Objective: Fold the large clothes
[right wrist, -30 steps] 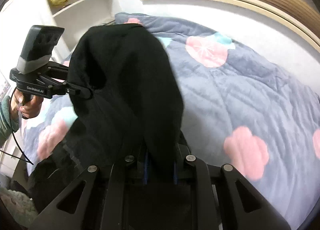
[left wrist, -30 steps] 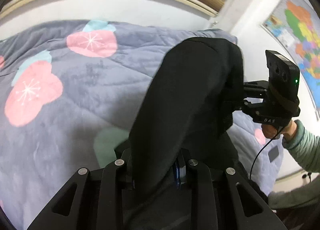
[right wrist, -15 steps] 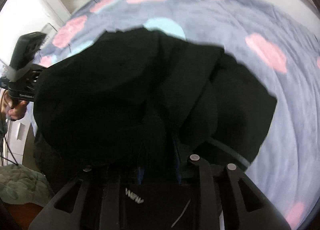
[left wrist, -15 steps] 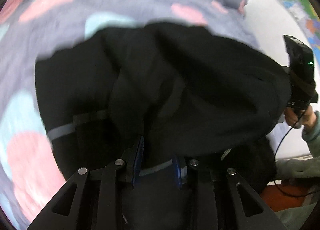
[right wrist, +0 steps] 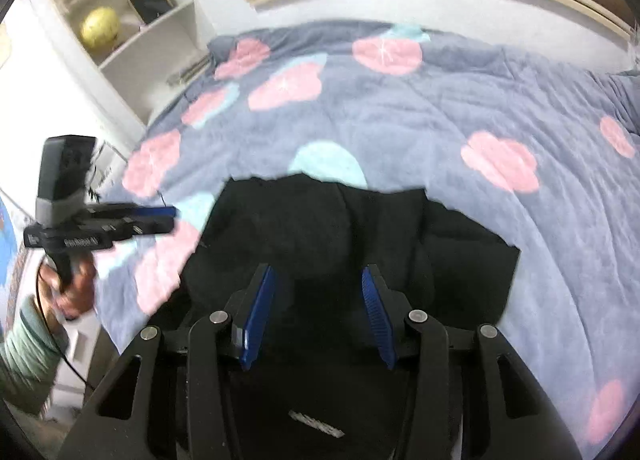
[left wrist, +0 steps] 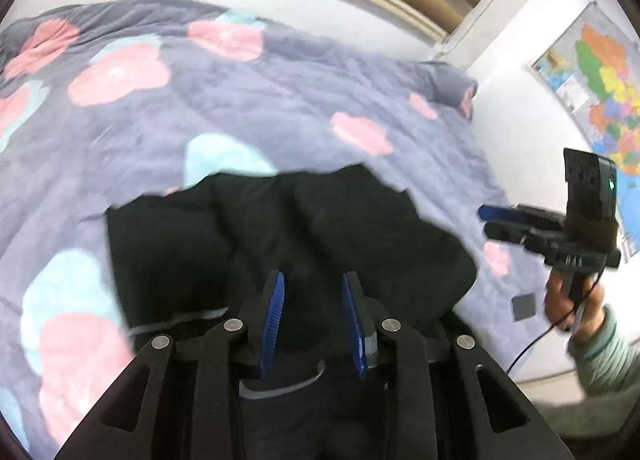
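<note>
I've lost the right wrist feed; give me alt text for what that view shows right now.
A black garment lies bunched on a grey-blue quilt with pink and teal blossoms, just below the right gripper, whose blue-padded jaws have just been opening and hold nothing. At the left edge a hand holds the left gripper out over the quilt's edge, in front of white shelves.

Two matte black tools, each with angular cut-out linkage arms, round silver screws at the pivots and ribbed blue pads on the inner faces of the fingers: left tool [left wrist: 313, 316], right tool [right wrist: 316, 314]. Seen from the opposite view, each topped by a boxy black camera block, the right one's showing a small green light, with white lettering along the side, a pistol-style handle and a thin black cable [left wrist: 532, 344] trailing below. Ribbed pale green sleeves [left wrist: 608, 360] at both wrists.
</note>
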The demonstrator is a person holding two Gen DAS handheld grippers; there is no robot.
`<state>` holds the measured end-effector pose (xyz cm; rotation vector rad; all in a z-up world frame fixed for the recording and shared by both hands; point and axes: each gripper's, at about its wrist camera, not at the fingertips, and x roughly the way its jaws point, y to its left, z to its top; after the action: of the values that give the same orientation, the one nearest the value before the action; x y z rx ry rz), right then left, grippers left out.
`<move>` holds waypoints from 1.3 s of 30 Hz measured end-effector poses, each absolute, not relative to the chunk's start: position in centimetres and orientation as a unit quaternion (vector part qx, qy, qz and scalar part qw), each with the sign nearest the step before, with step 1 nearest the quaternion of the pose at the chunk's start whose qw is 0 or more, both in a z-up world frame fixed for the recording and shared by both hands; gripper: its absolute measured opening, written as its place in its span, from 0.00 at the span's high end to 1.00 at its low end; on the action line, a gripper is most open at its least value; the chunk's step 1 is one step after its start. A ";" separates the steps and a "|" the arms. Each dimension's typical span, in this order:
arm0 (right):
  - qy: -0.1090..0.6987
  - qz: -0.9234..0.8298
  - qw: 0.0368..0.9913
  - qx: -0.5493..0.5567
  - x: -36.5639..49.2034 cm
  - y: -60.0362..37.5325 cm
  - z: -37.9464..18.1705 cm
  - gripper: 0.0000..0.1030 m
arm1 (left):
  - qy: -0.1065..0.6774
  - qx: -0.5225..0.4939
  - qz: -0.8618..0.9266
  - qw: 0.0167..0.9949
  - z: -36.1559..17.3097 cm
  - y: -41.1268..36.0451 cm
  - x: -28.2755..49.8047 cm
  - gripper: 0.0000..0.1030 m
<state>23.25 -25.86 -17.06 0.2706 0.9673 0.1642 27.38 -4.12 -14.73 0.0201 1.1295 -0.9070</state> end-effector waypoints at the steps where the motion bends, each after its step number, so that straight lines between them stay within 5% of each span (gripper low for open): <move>1: 0.464 0.072 0.874 0.128 23.9 -25.3 -17.0 0.52 | 0.515 0.007 -0.423 0.745 -14.6 -5.1 27.7 0.68; 9: 0.550 0.041 0.808 0.209 26.1 -24.9 -26.7 0.52 | 0.574 0.038 -0.444 0.687 -21.1 -11.1 27.4 0.64; 18: 0.578 -0.002 0.769 0.274 21.2 -23.0 -38.1 0.56 | 0.651 0.044 -0.401 0.643 -32.1 -8.7 23.1 0.61; 28: 0.552 0.004 0.786 0.280 19.8 -24.1 -32.6 0.52 | 0.633 0.034 -0.423 0.648 -28.6 -7.0 22.3 0.60; 32: 0.503 -0.051 0.833 0.225 20.8 -25.2 -28.4 0.52 | 0.601 0.018 -0.431 0.672 -25.5 -5.3 22.6 0.47; 39: 0.575 -0.104 0.794 0.167 26.4 -25.4 -35.4 0.52 | 0.648 0.040 -0.375 0.661 -30.7 -5.7 24.4 0.45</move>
<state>26.41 -25.39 -35.41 0.3581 1.2355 -0.2238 24.42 -5.69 -30.74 0.0911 1.4660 -0.8486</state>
